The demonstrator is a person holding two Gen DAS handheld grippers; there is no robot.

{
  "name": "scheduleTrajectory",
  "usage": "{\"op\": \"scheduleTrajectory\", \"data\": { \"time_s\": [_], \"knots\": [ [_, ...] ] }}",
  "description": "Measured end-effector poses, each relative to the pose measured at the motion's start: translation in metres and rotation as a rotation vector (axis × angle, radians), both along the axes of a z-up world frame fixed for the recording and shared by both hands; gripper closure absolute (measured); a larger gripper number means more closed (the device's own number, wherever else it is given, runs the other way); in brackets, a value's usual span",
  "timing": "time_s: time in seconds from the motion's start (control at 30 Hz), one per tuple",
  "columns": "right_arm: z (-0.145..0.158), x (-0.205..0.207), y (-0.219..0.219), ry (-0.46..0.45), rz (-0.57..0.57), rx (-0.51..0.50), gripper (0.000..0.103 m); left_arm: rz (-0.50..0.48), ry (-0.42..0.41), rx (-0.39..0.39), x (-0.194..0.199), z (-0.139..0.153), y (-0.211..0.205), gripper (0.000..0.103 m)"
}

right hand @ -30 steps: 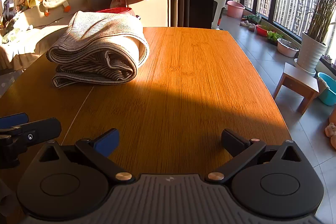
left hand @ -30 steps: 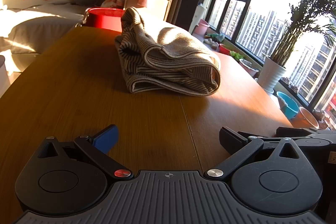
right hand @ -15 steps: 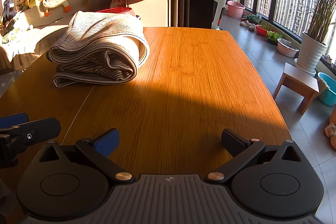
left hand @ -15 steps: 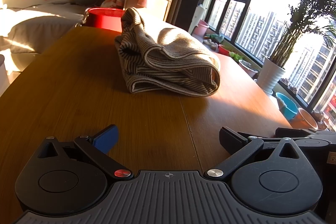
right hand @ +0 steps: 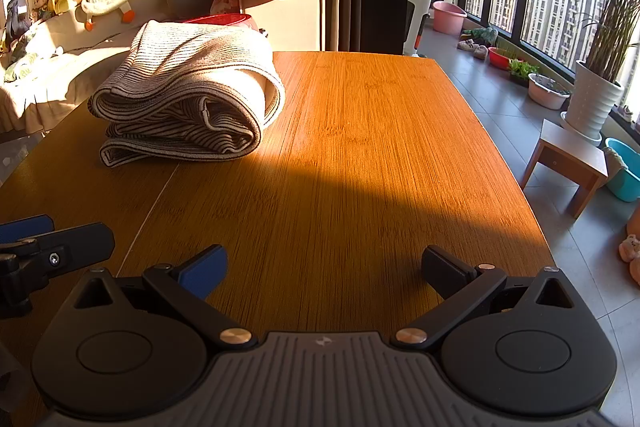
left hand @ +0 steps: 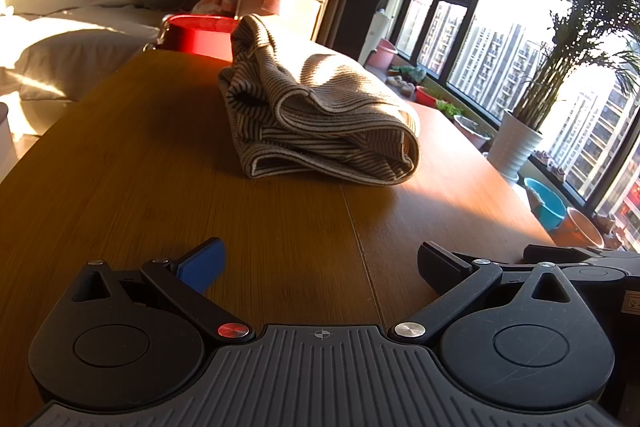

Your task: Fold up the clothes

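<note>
Left wrist view: folded striped garment [left hand: 320, 119] lies lengthwise away on table [left hand: 160, 187]; both grippers' fingers released.

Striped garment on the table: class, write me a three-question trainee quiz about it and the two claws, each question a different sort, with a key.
1. True or false: the left claw is shut on the striped garment.
2. Multiple choice: in the right wrist view, the garment lies on the wooden table toward the A) left B) right C) near edge.
3. Fill in: the right claw is ____ and holds nothing.

Key: 1 false, it is open and apart from the folded garment; 2 A; 3 open.
</note>
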State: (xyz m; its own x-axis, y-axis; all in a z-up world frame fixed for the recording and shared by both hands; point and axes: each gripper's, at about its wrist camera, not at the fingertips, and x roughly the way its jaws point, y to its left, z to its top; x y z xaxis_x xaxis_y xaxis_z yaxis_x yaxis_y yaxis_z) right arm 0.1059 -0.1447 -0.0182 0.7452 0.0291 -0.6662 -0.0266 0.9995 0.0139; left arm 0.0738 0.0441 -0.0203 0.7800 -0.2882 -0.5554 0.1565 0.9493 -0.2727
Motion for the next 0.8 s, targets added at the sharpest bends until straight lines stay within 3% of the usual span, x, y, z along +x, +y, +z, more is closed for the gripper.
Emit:
{"op": "scheduleTrajectory", "data": {
  "time_s": [0.8],
  "knots": [
    [0.0001,-0.0001,-0.0001,0.000,0.000,0.000,0.000,0.005,-0.001,-0.007,-0.0002,-0.0004,0.0011,0.000]
  ]
}}
